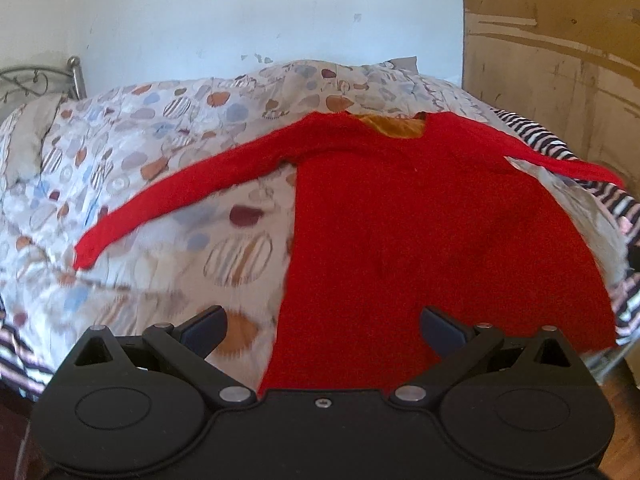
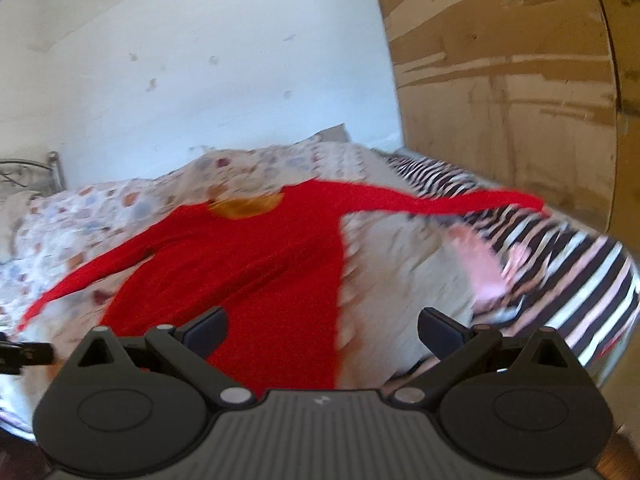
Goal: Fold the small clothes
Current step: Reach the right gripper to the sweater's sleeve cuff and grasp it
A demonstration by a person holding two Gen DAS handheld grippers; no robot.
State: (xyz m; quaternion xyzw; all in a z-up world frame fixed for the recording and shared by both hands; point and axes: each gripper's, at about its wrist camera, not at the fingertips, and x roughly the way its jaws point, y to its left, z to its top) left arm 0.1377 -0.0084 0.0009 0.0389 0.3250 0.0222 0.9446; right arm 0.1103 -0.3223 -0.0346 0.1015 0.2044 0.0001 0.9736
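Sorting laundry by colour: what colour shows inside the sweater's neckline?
Orange-mustard, inside the red sweater neckline; clearest in left wrist view.

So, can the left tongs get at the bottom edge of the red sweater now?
Probably yes. The left tongs are open just above the hem of the red sweater, which lies flat on the bed, and nothing lies between them.

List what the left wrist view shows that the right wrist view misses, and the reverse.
Left wrist only: the red long-sleeved sweater's hem edge by the open left tongs, and sharp detail of the spotted quilt.
Right wrist only: the sweater's right sleeve tip lying on the striped black, white and pink blanket, and the open right tongs.
Both: sweater spread flat, orange lining at the neck, metal bed frame, white wall, wooden panel.
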